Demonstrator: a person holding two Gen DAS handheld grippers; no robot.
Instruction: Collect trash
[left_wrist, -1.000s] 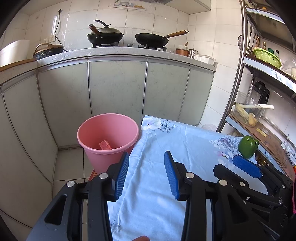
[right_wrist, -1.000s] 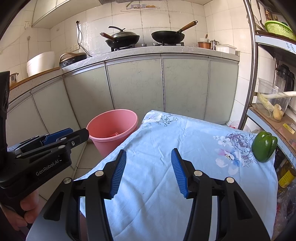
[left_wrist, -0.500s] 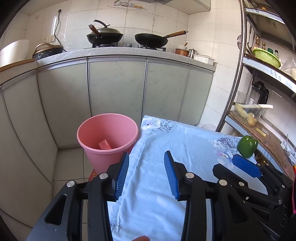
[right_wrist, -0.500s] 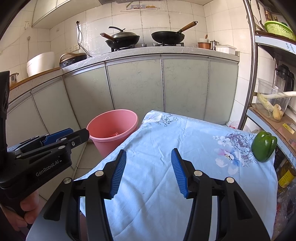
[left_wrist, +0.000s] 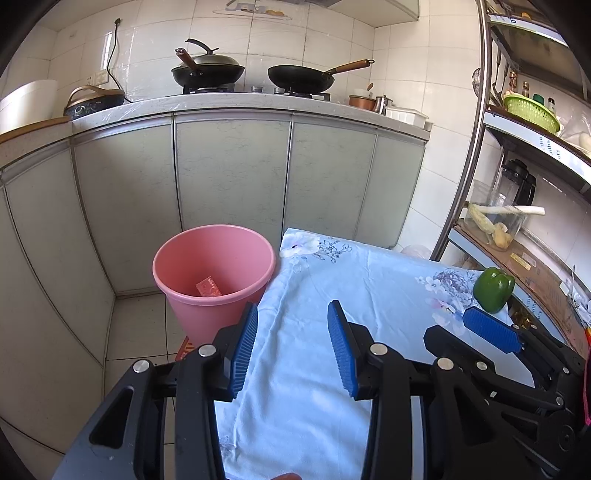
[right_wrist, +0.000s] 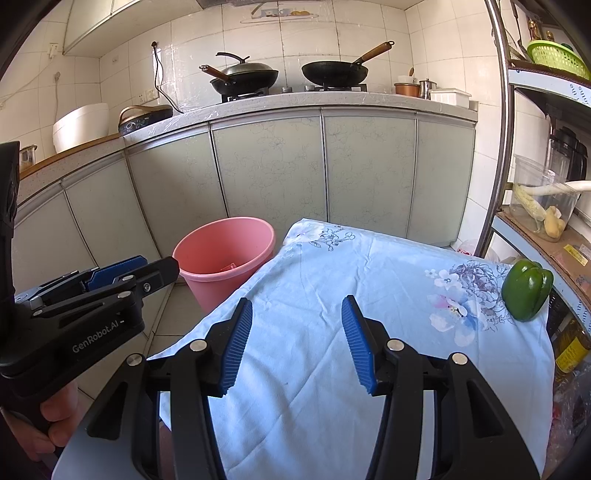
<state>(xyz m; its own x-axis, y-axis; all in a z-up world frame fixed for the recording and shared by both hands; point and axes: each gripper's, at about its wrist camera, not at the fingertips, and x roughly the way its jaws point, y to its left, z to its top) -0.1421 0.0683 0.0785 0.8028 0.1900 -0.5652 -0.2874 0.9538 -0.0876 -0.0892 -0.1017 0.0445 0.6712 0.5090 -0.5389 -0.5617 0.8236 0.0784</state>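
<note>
A pink bucket (left_wrist: 212, 266) stands on the floor at the table's far left corner, with a red wrapper (left_wrist: 208, 287) inside; the bucket also shows in the right wrist view (right_wrist: 225, 254). My left gripper (left_wrist: 291, 347) is open and empty over the table's left edge, near the bucket. My right gripper (right_wrist: 297, 341) is open and empty above the blue floral tablecloth (right_wrist: 369, 295). A green bell pepper (right_wrist: 526, 290) sits at the table's right edge, also in the left wrist view (left_wrist: 493, 290).
Grey kitchen cabinets (right_wrist: 269, 173) run behind, with two pans (right_wrist: 334, 72) on the stove. A metal shelf rack (right_wrist: 535, 206) with a blender and containers stands to the right. A red scrap (left_wrist: 184, 347) lies on the floor by the bucket's base.
</note>
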